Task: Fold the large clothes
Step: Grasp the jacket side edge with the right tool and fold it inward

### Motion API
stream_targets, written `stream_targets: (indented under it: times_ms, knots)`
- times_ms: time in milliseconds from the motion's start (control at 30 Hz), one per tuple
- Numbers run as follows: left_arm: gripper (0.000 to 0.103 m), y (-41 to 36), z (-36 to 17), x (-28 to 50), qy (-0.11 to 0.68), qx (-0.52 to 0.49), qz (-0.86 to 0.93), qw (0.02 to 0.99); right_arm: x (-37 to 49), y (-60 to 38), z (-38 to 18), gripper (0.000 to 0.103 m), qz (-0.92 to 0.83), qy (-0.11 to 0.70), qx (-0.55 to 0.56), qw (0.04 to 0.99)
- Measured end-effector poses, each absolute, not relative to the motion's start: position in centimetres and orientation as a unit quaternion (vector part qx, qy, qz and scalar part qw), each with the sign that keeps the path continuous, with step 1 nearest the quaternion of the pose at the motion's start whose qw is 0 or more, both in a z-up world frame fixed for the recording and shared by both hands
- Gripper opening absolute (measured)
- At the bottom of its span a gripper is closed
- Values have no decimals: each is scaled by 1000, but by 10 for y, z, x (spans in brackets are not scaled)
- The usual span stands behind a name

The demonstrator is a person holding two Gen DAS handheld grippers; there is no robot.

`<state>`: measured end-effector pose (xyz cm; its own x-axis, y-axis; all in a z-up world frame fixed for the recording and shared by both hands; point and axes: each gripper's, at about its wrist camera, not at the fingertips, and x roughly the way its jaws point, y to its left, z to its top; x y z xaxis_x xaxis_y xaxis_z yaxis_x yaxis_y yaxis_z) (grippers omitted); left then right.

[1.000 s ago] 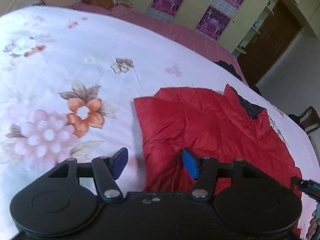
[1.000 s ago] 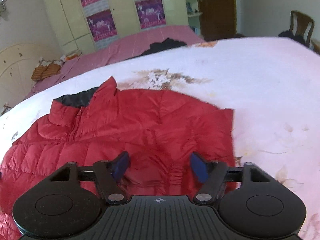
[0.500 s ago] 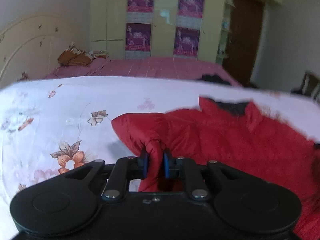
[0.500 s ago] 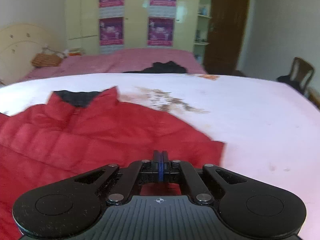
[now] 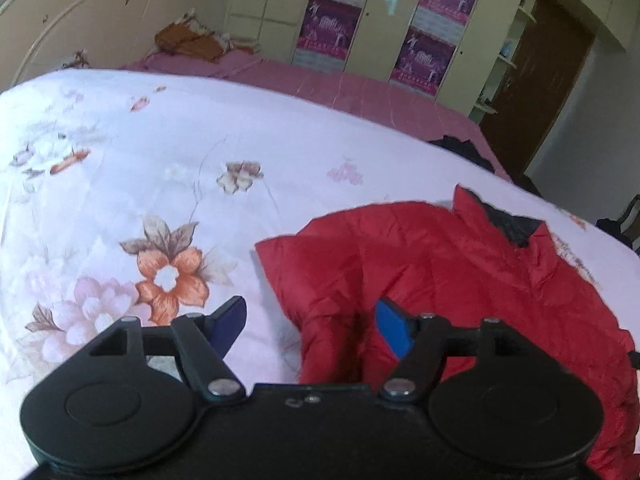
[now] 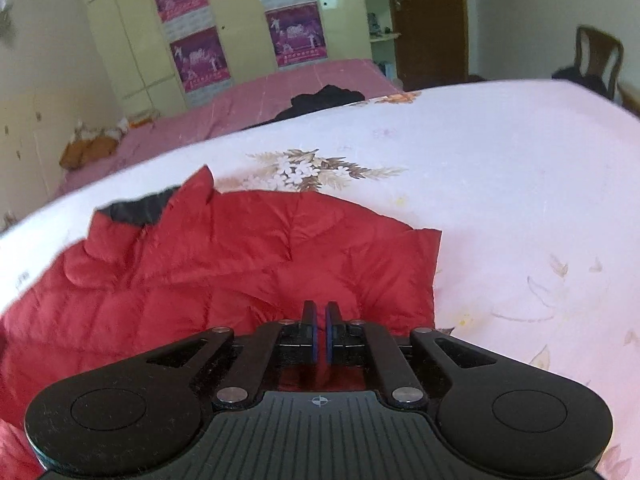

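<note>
A red quilted jacket point(image 5: 432, 264) with a dark collar lining point(image 5: 508, 224) lies on a white floral bedspread point(image 5: 160, 168). My left gripper point(image 5: 310, 326) is open, its blue pads point(image 5: 390, 330) apart over the jacket's left folded edge, holding nothing. In the right wrist view the same jacket point(image 6: 224, 256) spreads left and ahead. My right gripper point(image 6: 320, 324) has its jaws nearly together over the jacket's near edge, a thin gap between them; no cloth shows between the pads.
A pink bed point(image 6: 256, 100) with a dark garment point(image 6: 324, 100) lies beyond. Cupboards with purple posters point(image 5: 336, 28) line the far wall. A brown door point(image 6: 428, 20) and a wooden chair point(image 6: 596, 56) stand at the right.
My left gripper, shut on a jacket fold half a second ago, has opened and let it drop. My right gripper stays closed. Both views tilted downward again.
</note>
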<state>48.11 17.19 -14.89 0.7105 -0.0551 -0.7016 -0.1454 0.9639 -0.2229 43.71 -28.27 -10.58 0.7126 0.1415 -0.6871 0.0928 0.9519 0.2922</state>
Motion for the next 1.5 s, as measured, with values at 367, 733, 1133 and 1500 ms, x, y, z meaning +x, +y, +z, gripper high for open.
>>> stream_targets:
  times_ms: [367, 733, 1133, 1500]
  knots:
    - [71, 170, -161, 487, 397, -141, 14, 907, 436, -278, -96, 74, 43, 370, 174, 912]
    - [71, 162, -163, 493, 391, -143, 20, 909, 427, -246, -102, 16, 43, 362, 97, 926]
    - [40, 151, -172, 497, 380, -101, 25, 919, 438, -257, -137, 18, 9, 406, 68, 911]
    - [39, 145, -125, 440, 320, -65, 30, 945, 410, -254, -90, 49, 16, 339, 66, 938]
